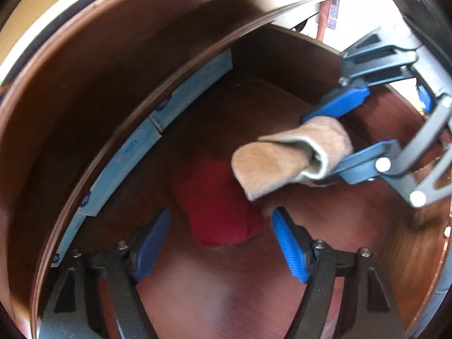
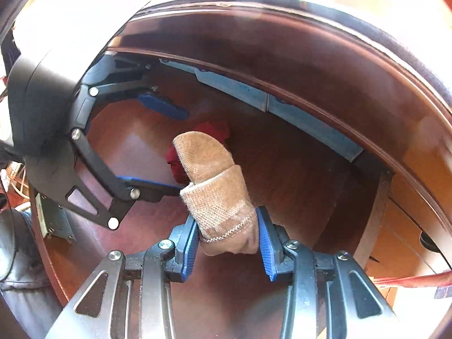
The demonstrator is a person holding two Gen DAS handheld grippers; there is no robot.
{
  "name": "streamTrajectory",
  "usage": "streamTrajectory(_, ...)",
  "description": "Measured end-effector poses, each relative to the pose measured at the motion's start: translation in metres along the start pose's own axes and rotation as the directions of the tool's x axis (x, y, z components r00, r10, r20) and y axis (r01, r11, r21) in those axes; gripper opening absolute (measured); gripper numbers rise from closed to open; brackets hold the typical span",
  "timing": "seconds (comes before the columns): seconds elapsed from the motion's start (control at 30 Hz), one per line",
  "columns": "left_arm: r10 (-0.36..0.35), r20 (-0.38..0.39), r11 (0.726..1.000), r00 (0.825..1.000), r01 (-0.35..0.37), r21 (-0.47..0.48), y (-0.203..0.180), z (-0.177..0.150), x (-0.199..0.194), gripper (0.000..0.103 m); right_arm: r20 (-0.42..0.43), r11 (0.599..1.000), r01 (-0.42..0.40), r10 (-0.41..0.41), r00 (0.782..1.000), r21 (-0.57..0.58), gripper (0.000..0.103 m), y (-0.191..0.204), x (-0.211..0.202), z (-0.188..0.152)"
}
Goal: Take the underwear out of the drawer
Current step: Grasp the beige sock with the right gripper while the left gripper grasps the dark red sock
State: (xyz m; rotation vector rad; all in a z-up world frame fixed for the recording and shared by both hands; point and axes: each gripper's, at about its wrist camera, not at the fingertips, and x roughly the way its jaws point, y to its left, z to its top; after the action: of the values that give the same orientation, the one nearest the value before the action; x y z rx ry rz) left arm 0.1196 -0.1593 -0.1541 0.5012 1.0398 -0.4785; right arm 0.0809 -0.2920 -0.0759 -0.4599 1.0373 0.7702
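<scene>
Inside an open wooden drawer [image 1: 254, 107], the right gripper [image 2: 227, 238] is clamping a rolled tan knit garment [image 2: 214, 197] between its two blue pads [image 2: 265, 240], which are pressing on the near end of the bundle while the rounded far end is sticking out ahead of the fingertips, clear of the drawer floor. In the left wrist view the same tan garment [image 1: 291, 158] is showing at the right, pinched between the blue pads of the right gripper [image 1: 327, 138] as it is reaching in from the far right. The left gripper [image 1: 220, 226] is hanging over the drawer floor with its jaws standing well apart and gripping nothing; a red folded garment [image 1: 217, 206] is lying on the floor between and just beyond its two blue pads [image 1: 291, 245], without either pad touching it. In the right wrist view the red garment [image 2: 212, 132] is lying partly hidden behind the tan bundle, with the left gripper [image 2: 169, 147] spread around it from the left. Pale blue flat boxes [image 1: 132, 152] are standing on edge in a row along the drawer's left wall.
</scene>
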Motion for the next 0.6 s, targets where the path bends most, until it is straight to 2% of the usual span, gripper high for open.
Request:
streamTrajectory(0.07, -0.002, -0.003, 1.000, 1.000, 0.002, 0.004, -0.001, 0.000, 0.003, 0.072, 0.012, 1.000, -0.016, 0.015, 1.000, 0.012, 0.040, 0.000, -0.003, -0.003)
streamTrajectory(0.13, -0.005, -0.009, 1.000, 1.000, 0.005, 0.003, -0.005, 0.001, 0.009, 0.061, 0.029, 0.999, -0.037, 0.037, 0.999, 0.023, 0.040, -0.003, -0.005, 0.000)
streamTrajectory(0.17, -0.009, -0.014, 1.000, 1.000, 0.009, 0.000, -0.005, 0.001, 0.010, 0.053, 0.031, 0.999, -0.040, 0.039, 0.999, 0.024, 0.040, -0.002, -0.010, -0.004)
streamTrajectory(0.23, -0.013, -0.012, 1.000, 1.000, 0.012, -0.003, -0.007, -0.003, 0.010, 0.048, 0.023, 0.999, -0.027, 0.027, 0.999, 0.017, 0.040, -0.004, -0.011, -0.008)
streamTrajectory(0.3, -0.016, -0.011, 1.000, 1.000, 0.016, -0.007, -0.010, -0.006, 0.007, 0.038, 0.019, 1.000, -0.019, 0.019, 1.000, 0.015, 0.040, -0.002, -0.012, -0.008)
streamTrajectory(0.4, 0.007, -0.012, 1.000, 1.000, -0.007, -0.003, -0.014, -0.009, -0.001, 0.034, 0.037, 1.000, -0.002, 0.002, 0.999, 0.017, 0.042, -0.001, -0.014, -0.008)
streamTrajectory(0.5, 0.011, -0.006, 1.000, 1.000, -0.011, -0.015, -0.014, -0.012, -0.008, 0.034, 0.054, 0.999, 0.041, -0.042, 0.998, 0.013, 0.042, 0.004, -0.022, -0.012)
streamTrajectory(0.6, 0.014, 0.004, 0.999, 1.000, -0.014, -0.045, -0.009, -0.023, -0.018, 0.034, 0.071, 0.999, 0.050, -0.051, 0.996, 0.007, 0.042, 0.007, -0.028, -0.014)
